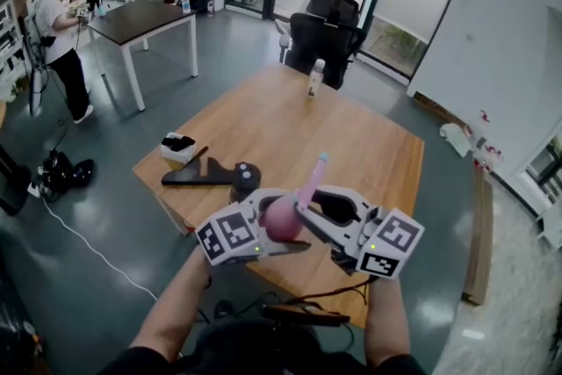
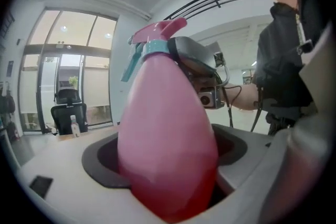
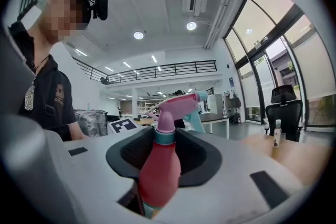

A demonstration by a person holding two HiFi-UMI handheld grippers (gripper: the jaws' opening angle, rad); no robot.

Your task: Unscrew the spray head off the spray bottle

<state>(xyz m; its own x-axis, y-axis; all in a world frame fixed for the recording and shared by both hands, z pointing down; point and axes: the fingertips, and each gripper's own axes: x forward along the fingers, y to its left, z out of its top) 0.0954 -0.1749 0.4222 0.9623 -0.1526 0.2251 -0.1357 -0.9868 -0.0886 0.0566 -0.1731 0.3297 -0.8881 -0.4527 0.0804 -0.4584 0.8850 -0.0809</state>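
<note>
Above the wooden bench (image 1: 263, 123) we hold the pink spray bottle (image 2: 165, 139). Left gripper (image 1: 263, 228) fingers clamp its body, and right gripper (image 1: 329, 211) fingers grip the spray head (image 3: 177, 103), which is not yet off, so the unscrewing seemingly remains.

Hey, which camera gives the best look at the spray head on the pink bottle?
The right gripper view: the spray head sits centred and side-on, from teal collar to nozzle. The left gripper view shows it high in the frame, above the bulky spray bottle that fills the middle. The head view shows it small, pointing away.
</note>
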